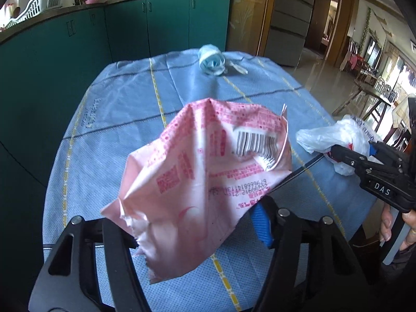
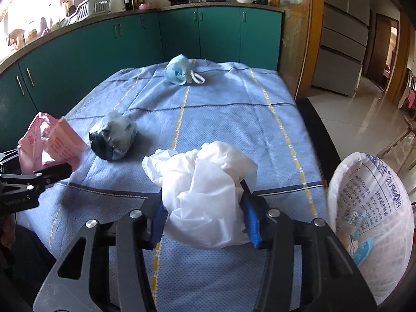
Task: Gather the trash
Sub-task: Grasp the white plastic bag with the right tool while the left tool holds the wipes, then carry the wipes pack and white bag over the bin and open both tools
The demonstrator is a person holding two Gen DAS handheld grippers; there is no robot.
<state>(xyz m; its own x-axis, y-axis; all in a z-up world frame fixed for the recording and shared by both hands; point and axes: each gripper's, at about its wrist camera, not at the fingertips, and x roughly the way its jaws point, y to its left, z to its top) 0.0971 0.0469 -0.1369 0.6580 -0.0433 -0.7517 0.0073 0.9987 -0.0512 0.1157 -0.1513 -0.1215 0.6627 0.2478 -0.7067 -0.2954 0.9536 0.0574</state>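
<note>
A crumpled pink printed wrapper (image 1: 197, 171) hangs above the blue tablecloth (image 1: 117, 119), and my left gripper (image 1: 192, 231) is shut on its lower part. In the right wrist view that wrapper (image 2: 59, 140) and the left gripper (image 2: 52, 174) sit at the left edge. My right gripper (image 2: 205, 218) is shut on a crumpled white plastic bag (image 2: 202, 182), its blue pads (image 2: 251, 221) pressing both sides. The left wrist view shows the same bag (image 1: 335, 135) at the right, held by the right gripper (image 1: 338, 153).
A black-and-clear plastic bundle (image 2: 114, 135) lies left of centre on the table. A light blue crumpled bag with a white loop (image 2: 178, 70) lies at the far edge. A white lined bin (image 2: 369, 208) stands at the table's right, behind a black chair back (image 2: 317, 135). Green cabinets line the far side.
</note>
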